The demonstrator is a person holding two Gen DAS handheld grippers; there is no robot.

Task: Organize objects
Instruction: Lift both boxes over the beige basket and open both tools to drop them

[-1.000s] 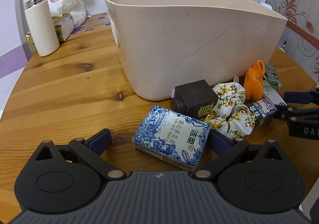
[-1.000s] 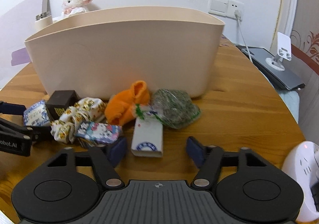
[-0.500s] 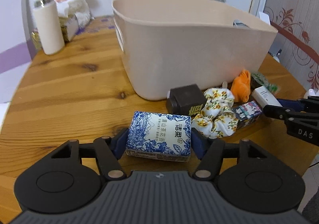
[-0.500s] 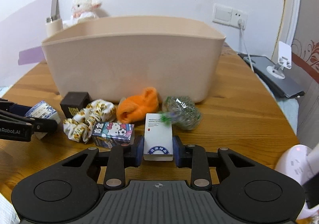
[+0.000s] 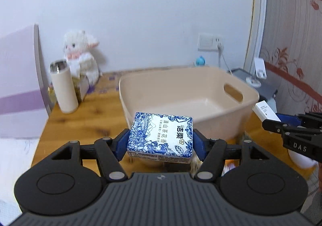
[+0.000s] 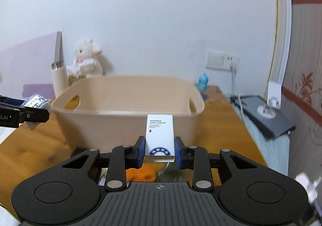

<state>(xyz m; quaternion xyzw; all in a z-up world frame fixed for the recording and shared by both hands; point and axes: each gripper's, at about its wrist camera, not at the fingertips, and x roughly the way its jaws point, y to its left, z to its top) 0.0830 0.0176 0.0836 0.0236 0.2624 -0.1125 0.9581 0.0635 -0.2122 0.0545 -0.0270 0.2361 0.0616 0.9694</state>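
Blue pads of the left gripper (image 5: 161, 142) are pinching one blue-and-white tissue pack (image 5: 161, 136) by its short ends, its long axis running nine to three across the jaws, lifted clear of the wooden table (image 5: 66, 123). In the right wrist view, the right gripper (image 6: 160, 150) is likewise squeezing one white hotel-supplies box (image 6: 160, 135) at its lower half, its long axis pointing toward twelve.

One beige plastic tub (image 5: 187, 93), with two handle cut-outs, is sitting just beyond both loads at twelve o'clock, its open mouth below and ahead of them. Both grippers look about equally near its front rim, the left approaching from nine o'clock and the right from three; each load probably needs carrying forward past that rim before release.

Beneath the right gripper, one orange cloth item (image 6: 140, 173) is lying blurred on the table.

Farther back at ten o'clock, one cream flask (image 5: 64, 87) and one white plush lamb (image 5: 81, 53) are standing against the wall.
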